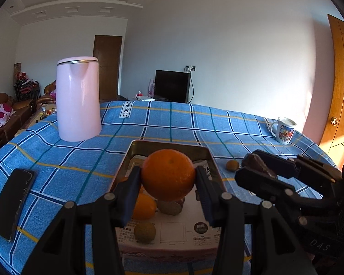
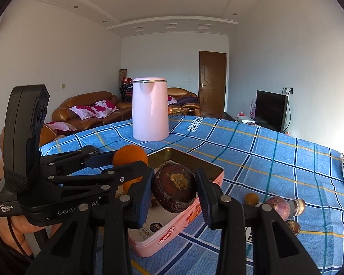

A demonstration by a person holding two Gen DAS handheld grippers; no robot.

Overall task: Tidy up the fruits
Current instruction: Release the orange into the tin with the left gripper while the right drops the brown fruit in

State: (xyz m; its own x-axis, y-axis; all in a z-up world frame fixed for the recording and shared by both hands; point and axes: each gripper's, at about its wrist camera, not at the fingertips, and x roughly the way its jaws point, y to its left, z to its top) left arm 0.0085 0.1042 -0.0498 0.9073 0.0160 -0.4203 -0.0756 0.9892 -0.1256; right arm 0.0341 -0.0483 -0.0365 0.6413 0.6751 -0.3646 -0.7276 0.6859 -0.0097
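Note:
My left gripper [image 1: 168, 176] is shut on a large orange [image 1: 168, 175] and holds it above the pink tin tray [image 1: 167, 145]. In the tray lie a smaller orange [image 1: 144, 206], a brown fruit [image 1: 169, 207] and a green-brown kiwi [image 1: 145, 232]. My right gripper [image 2: 174, 188] is shut on a dark brown round fruit [image 2: 175, 188] and holds it over the tray's near right side [image 2: 208, 184]. The right gripper also shows in the left wrist view [image 1: 259, 167], and the left gripper with the orange shows in the right wrist view [image 2: 130, 155].
A pink kettle [image 1: 79, 98] stands behind the tray. A black phone [image 1: 11, 204] lies at the left. A printed mug [image 1: 284, 129] stands at the far right. On the blue checked cloth right of the tray lie a small kiwi [image 1: 232, 165], a small orange fruit [image 2: 251, 199] and purple-brown fruits [image 2: 284, 207].

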